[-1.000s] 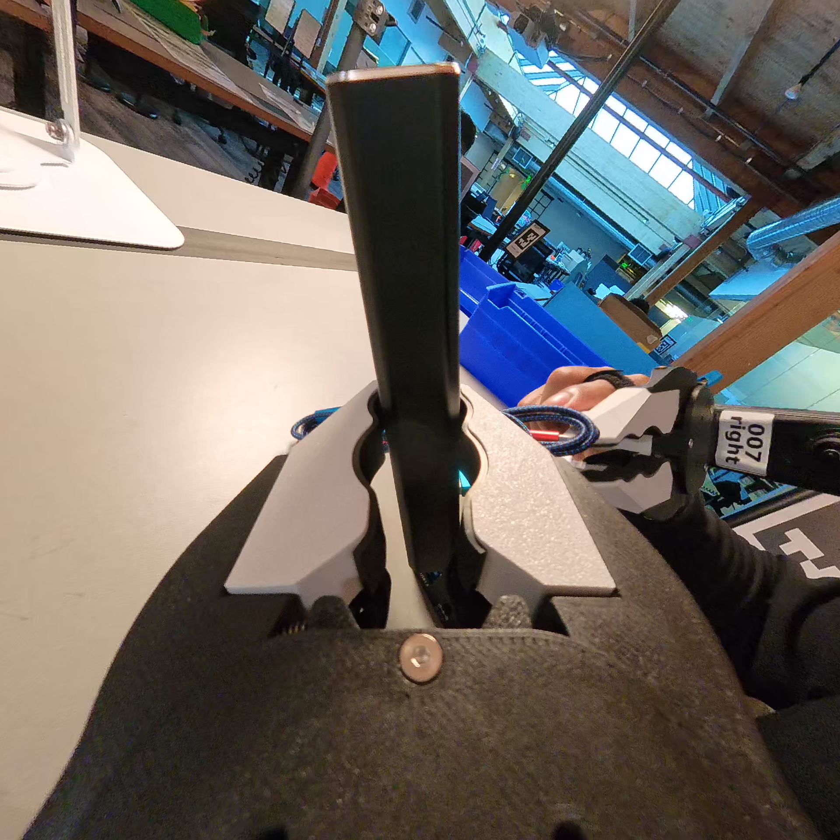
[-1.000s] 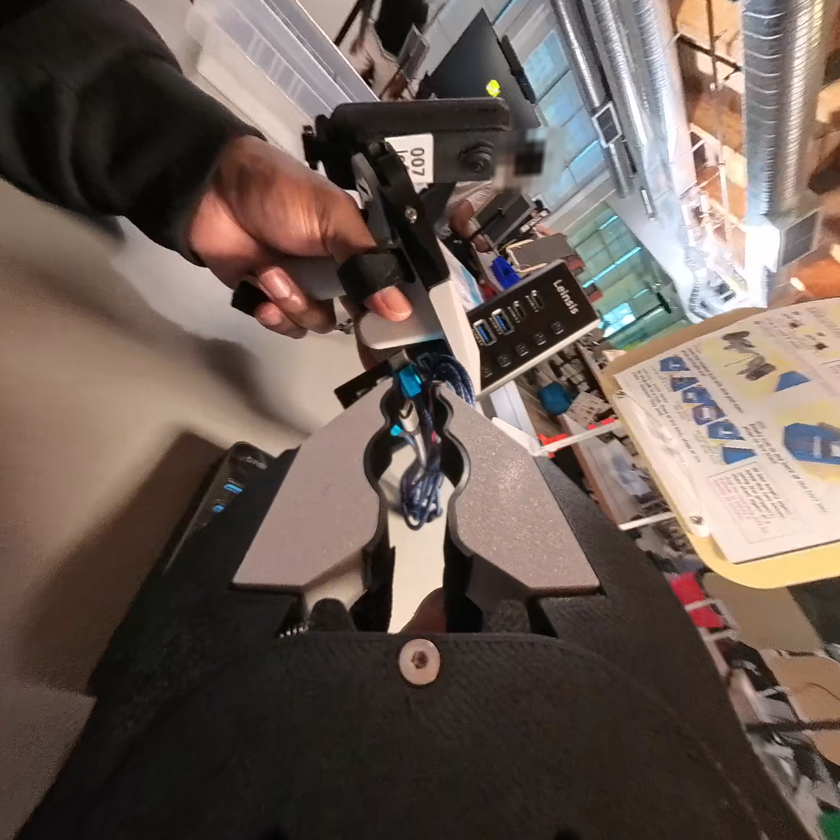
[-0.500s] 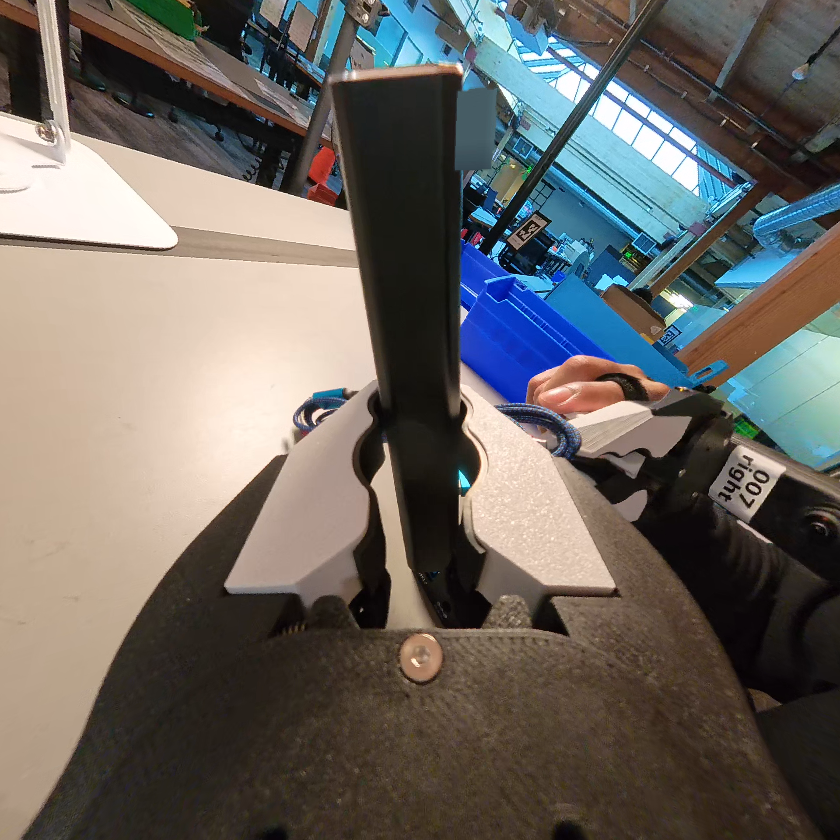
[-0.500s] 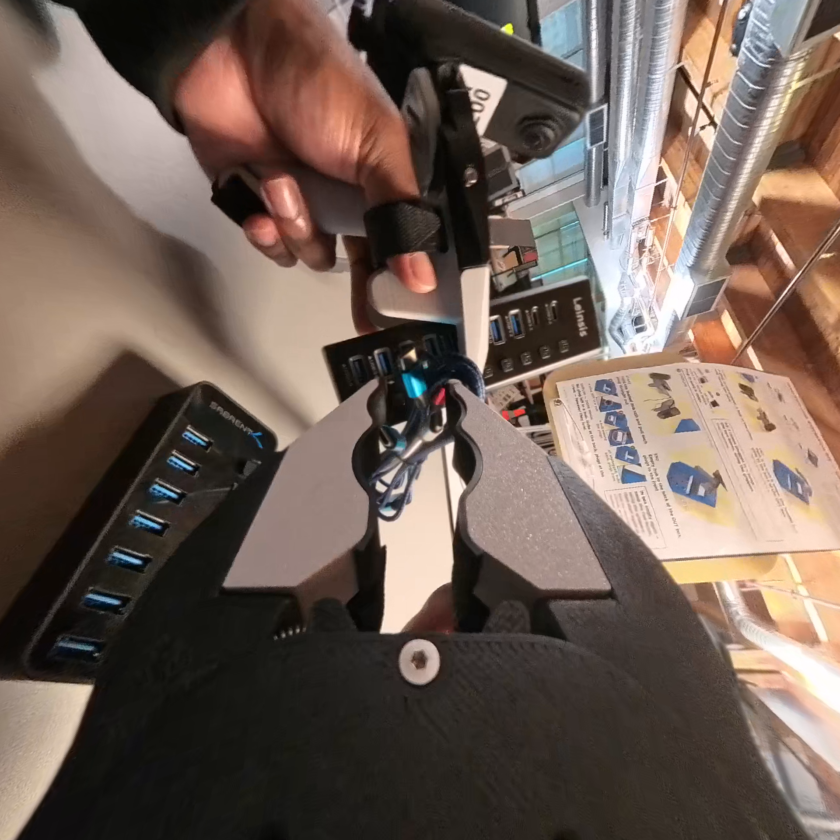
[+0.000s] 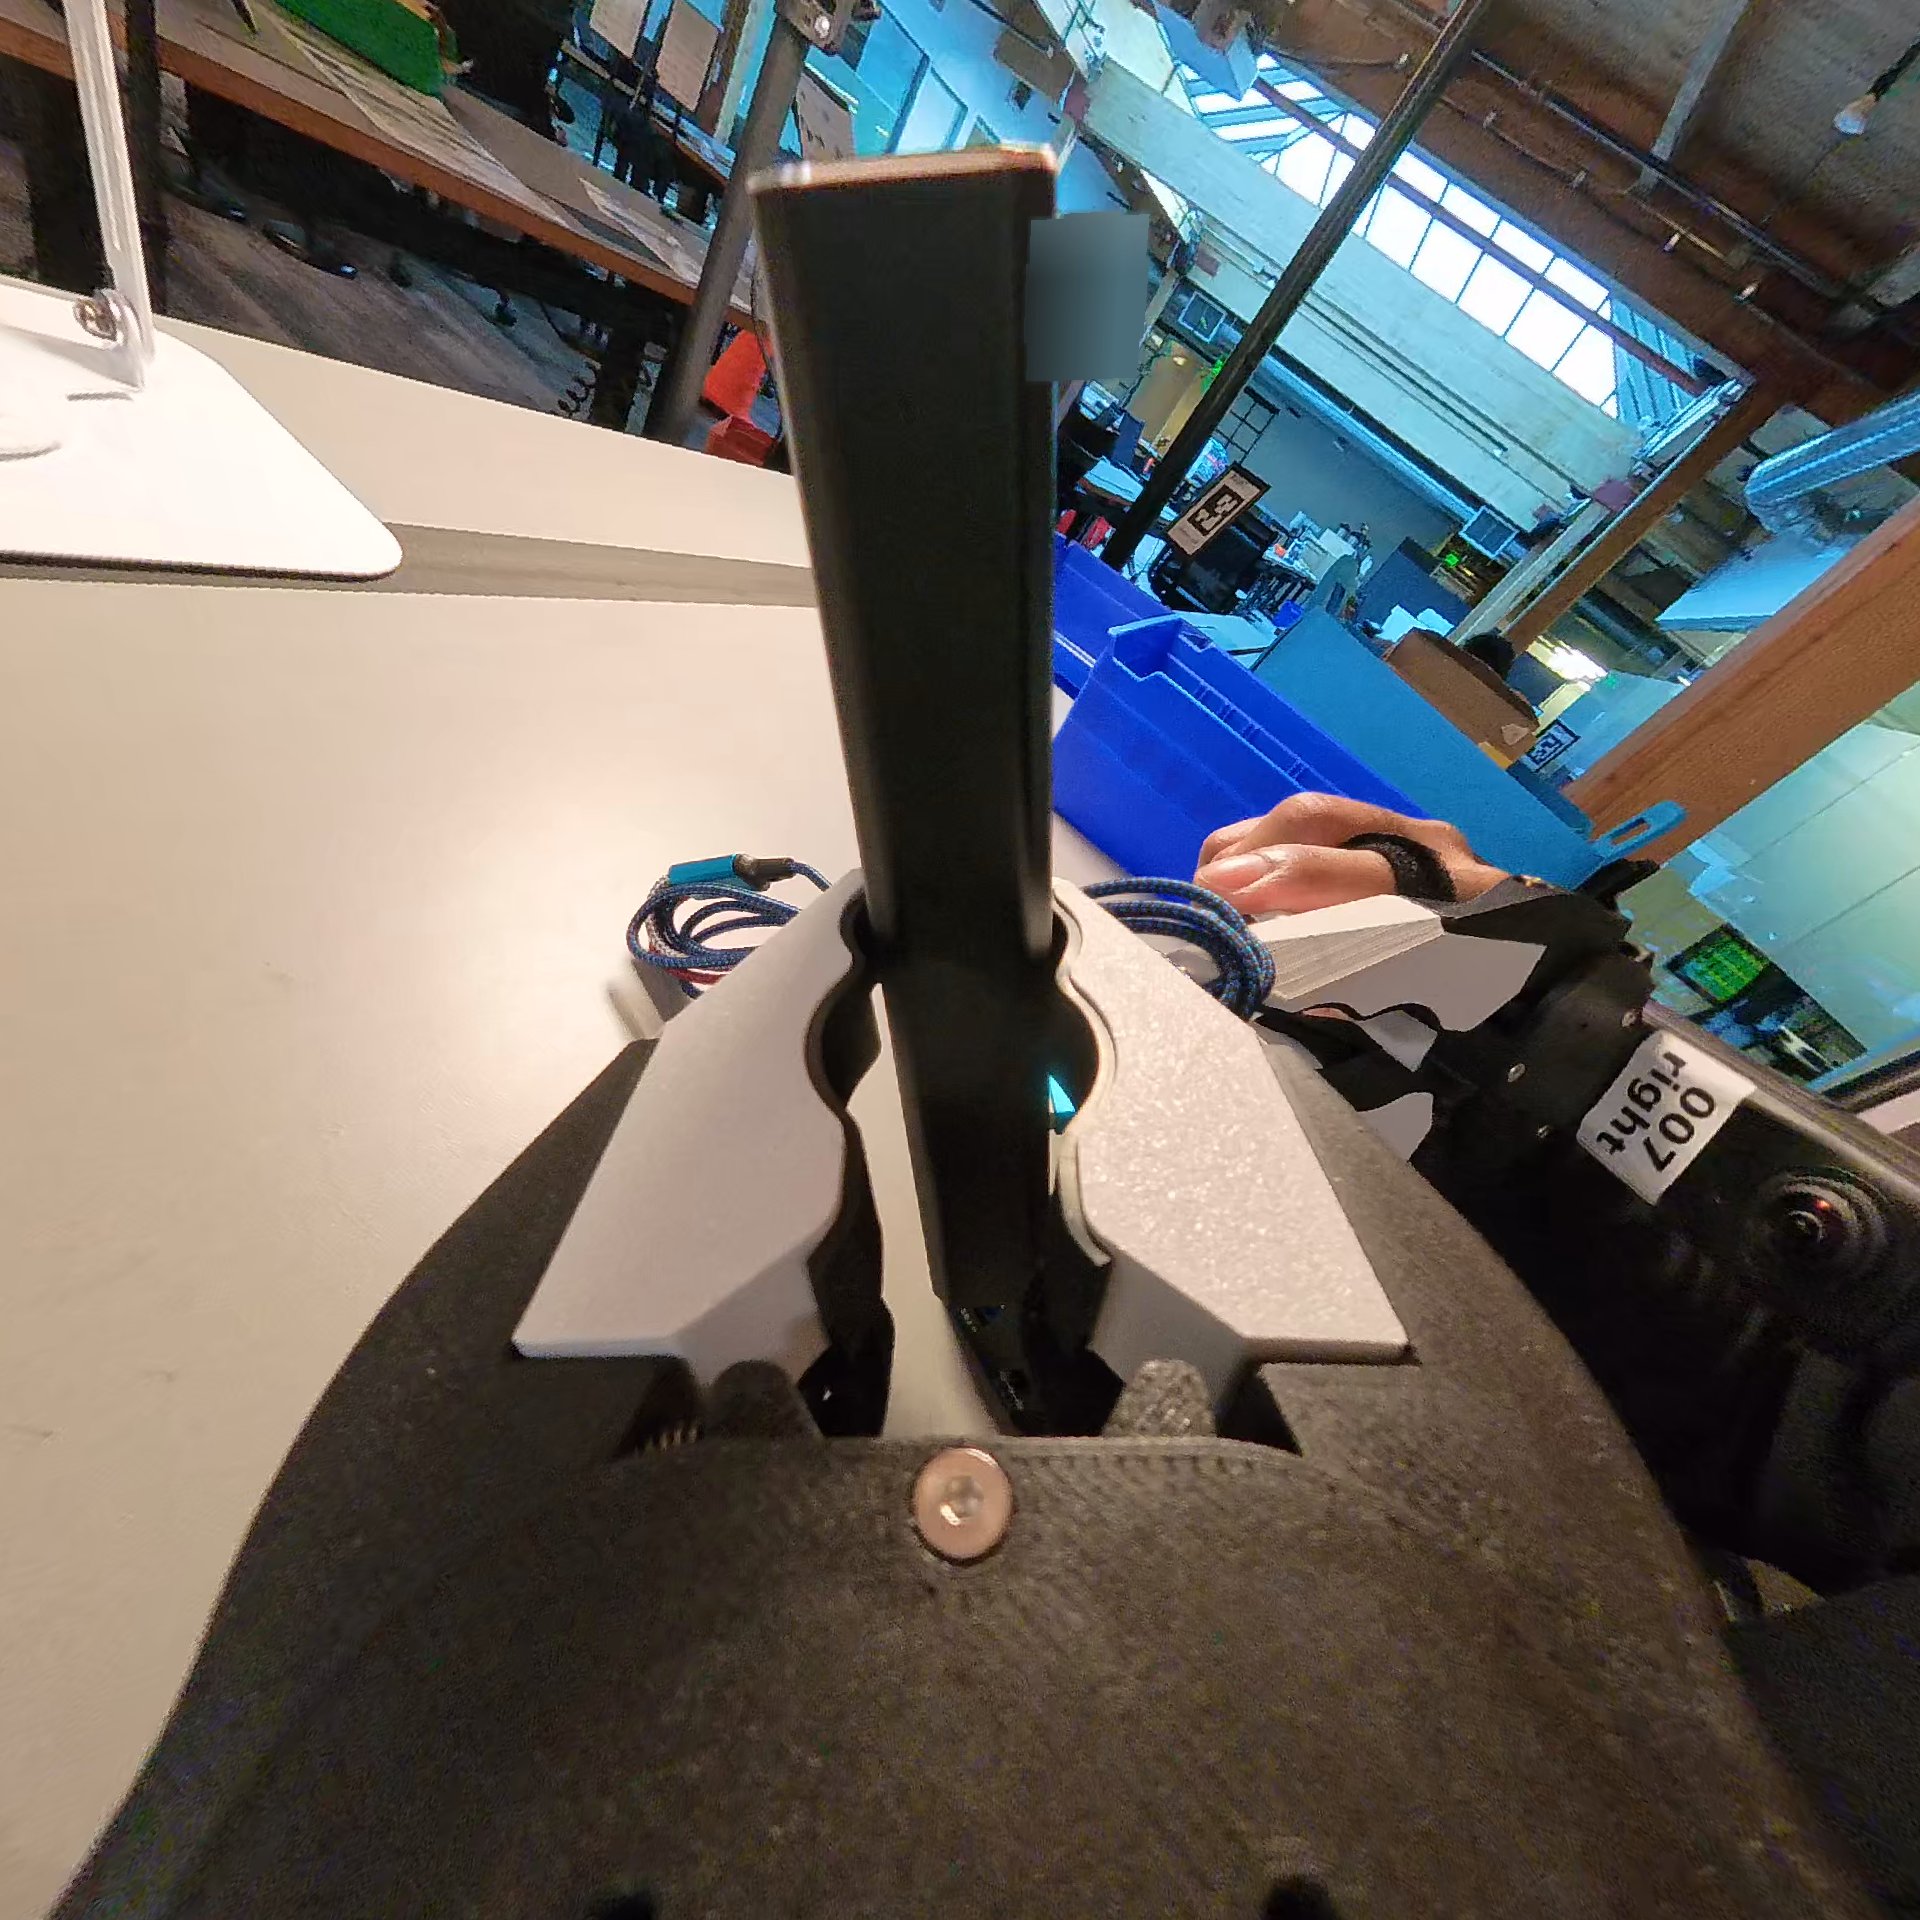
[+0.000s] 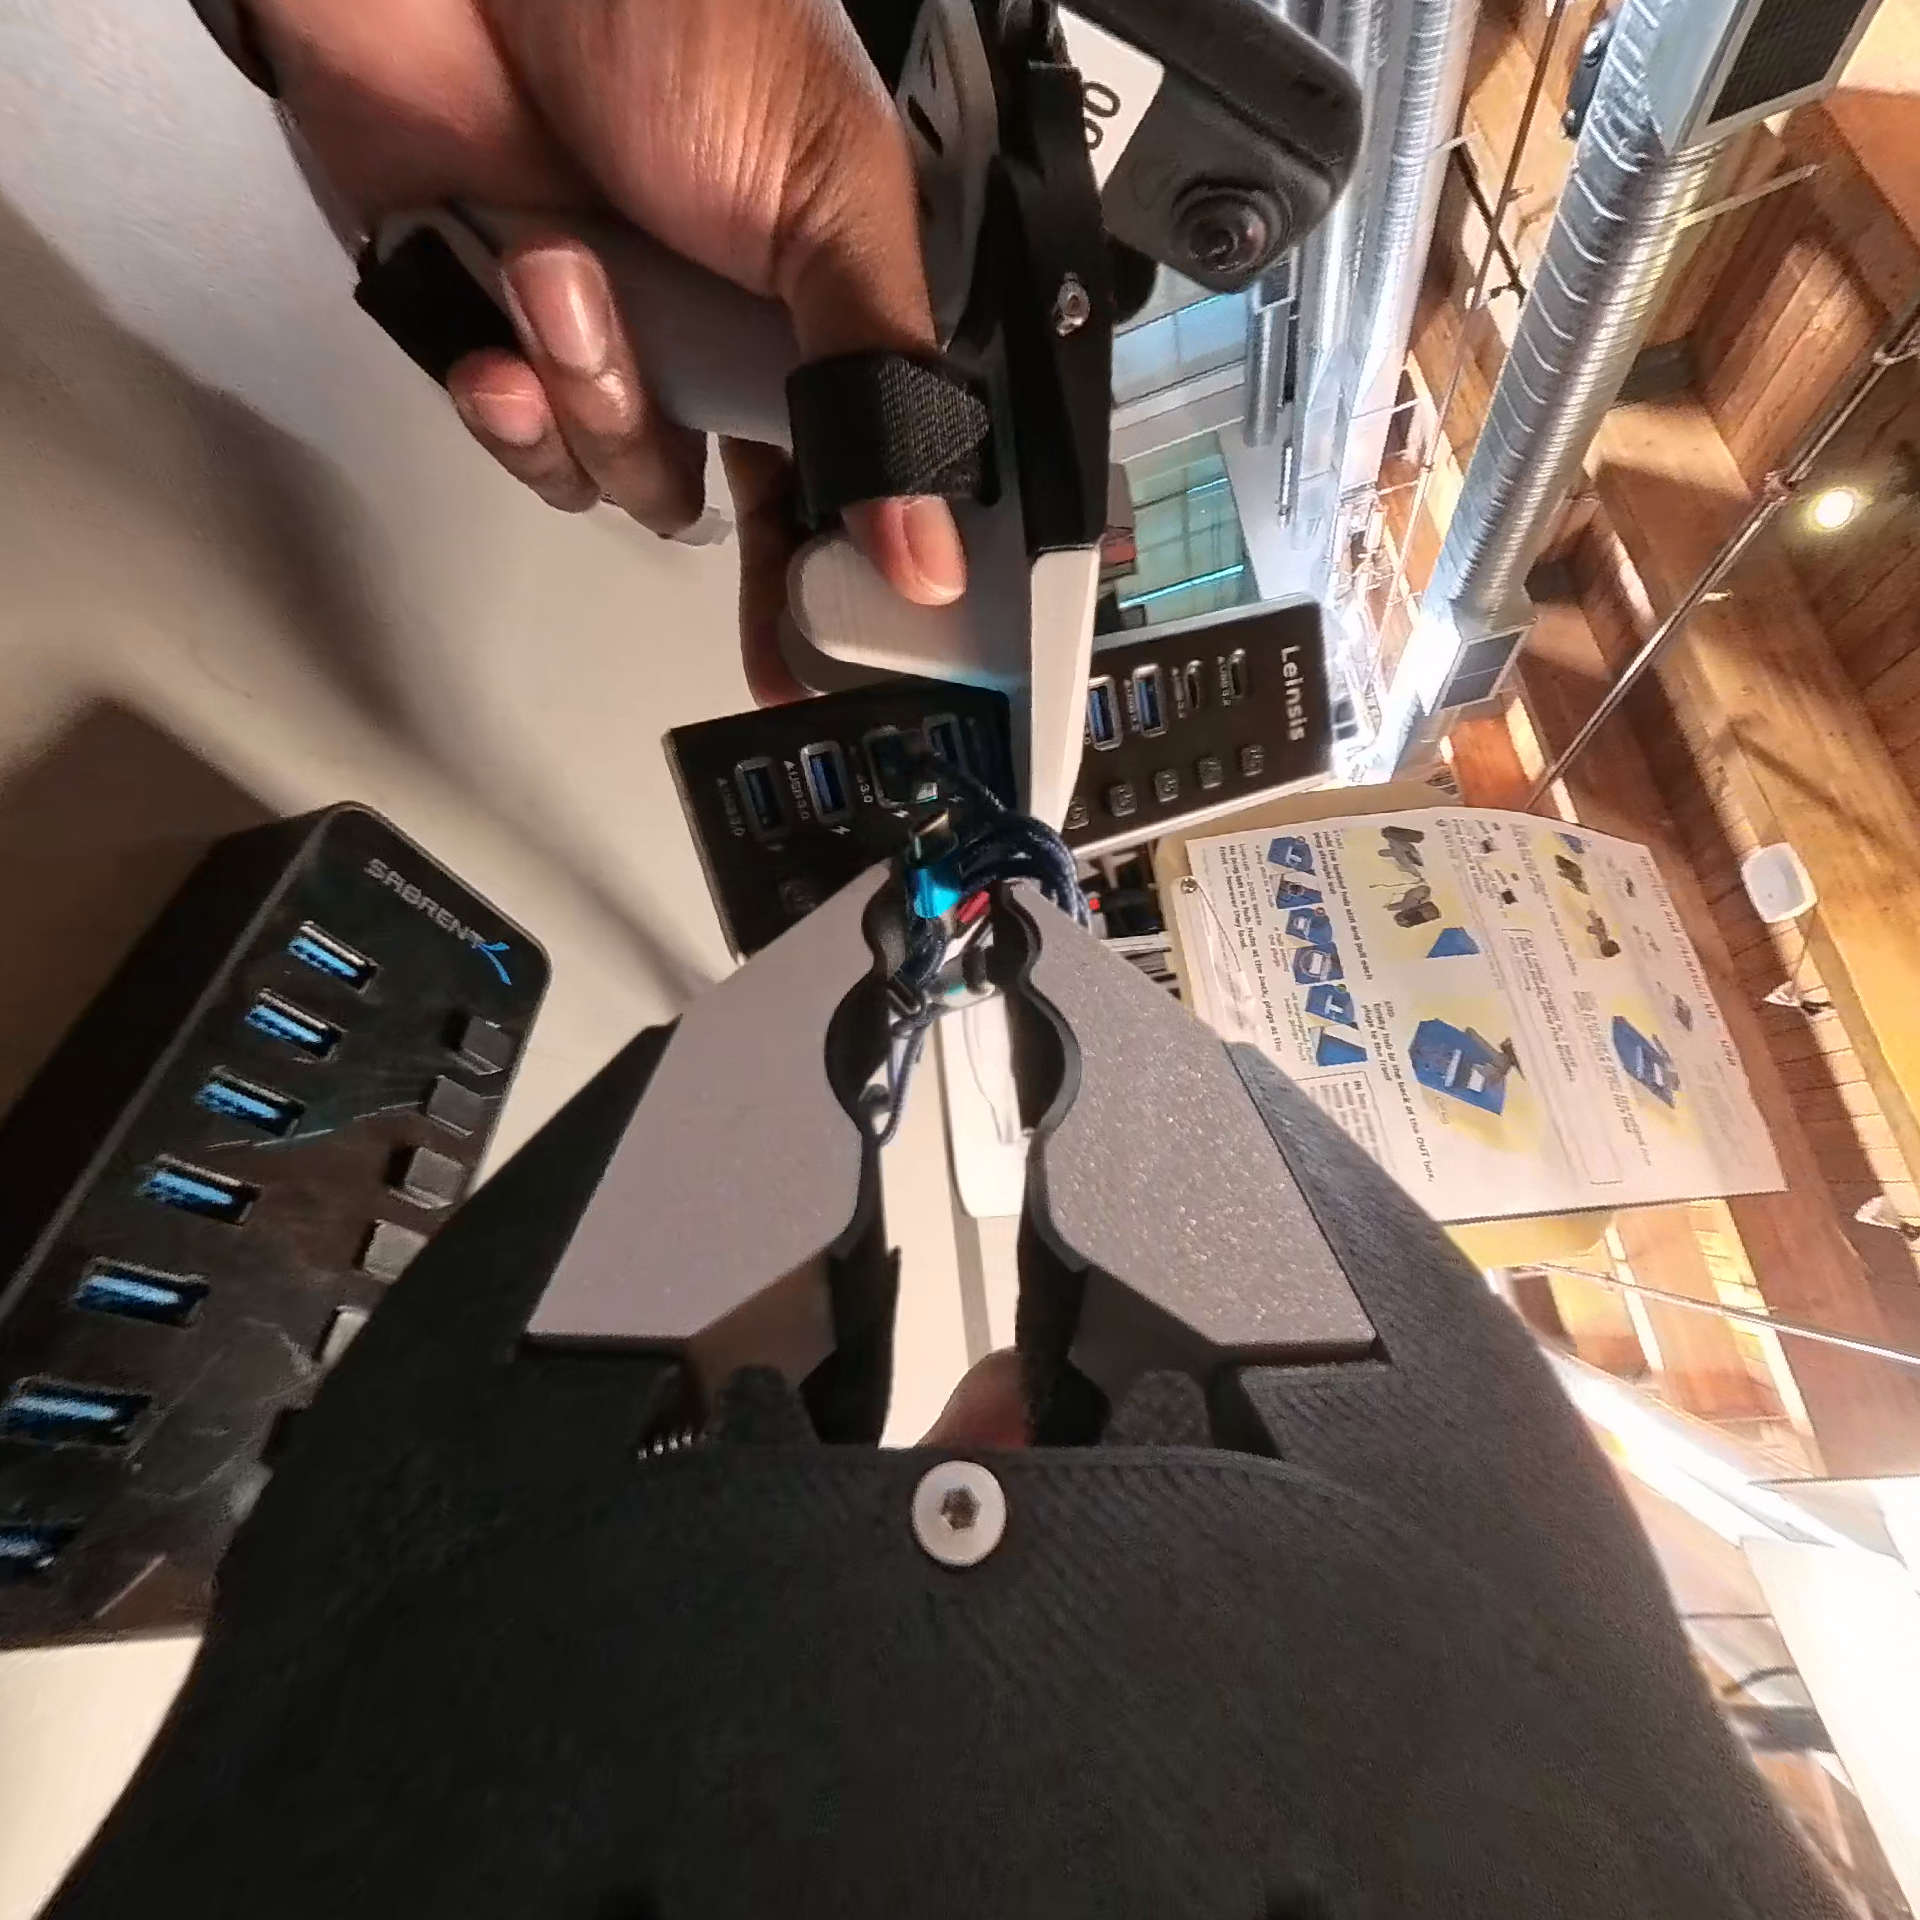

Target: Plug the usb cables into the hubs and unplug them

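My left gripper (image 5: 956, 925) is shut on a slim black USB hub (image 5: 914, 540) and holds it upright above the table. In the right wrist view the same hub (image 6: 821, 779) faces me with its ports, and a pale finger (image 6: 1060, 665) of the left gripper crosses it. My right gripper (image 6: 951, 914) is shut on a bundled blue braided cable (image 6: 987, 852). The cable's teal plug (image 6: 930, 883) points at the hub's ports, very close. I cannot tell if it touches. In the left wrist view the cable coil (image 5: 707, 925) shows beside the hub.
A second black hub (image 6: 208, 1195) with several blue ports lies on the grey table (image 5: 364, 831) at the left of the right wrist view. A printed instruction sheet (image 6: 1507, 1018) stands behind. Blue bins (image 5: 1195, 748) and a white stand base (image 5: 156, 488) sit at the table's far side. About 5 centimetres separates my left fingertips from my right.
My right gripper has carried the cable bundle closer to the held hub, and the plug now sits right at its ports. The second hub has come into view. The left gripper stays shut.
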Demonstrator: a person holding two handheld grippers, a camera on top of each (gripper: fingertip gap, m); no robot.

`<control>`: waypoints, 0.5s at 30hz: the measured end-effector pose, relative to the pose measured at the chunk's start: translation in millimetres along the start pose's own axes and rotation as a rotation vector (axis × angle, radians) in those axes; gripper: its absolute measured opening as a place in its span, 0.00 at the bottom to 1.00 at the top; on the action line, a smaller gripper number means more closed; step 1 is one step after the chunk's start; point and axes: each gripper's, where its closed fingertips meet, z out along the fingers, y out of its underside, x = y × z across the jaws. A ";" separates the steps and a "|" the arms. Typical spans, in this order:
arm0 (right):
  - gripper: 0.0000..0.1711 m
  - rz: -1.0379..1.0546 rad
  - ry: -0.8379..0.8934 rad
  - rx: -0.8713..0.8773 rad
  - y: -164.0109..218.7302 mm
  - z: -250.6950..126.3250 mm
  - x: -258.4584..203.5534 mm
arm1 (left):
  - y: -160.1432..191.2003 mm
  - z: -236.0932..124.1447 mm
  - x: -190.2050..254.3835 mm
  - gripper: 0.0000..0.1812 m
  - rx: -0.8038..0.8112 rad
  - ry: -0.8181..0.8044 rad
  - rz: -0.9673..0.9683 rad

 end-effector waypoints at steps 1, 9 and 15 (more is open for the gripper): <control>0.09 -0.006 0.015 -0.004 0.2 1.0 1.1 | -0.4 -0.4 -0.4 0.16 0.002 -0.005 0.005; 0.05 0.127 0.073 -0.015 0.3 2.5 15.5 | -12.3 -8.5 -6.5 0.16 0.039 -0.106 0.110; 0.04 0.316 0.077 0.043 -0.7 -7.8 31.9 | -21.7 -18.8 -23.6 0.15 0.080 -0.189 0.105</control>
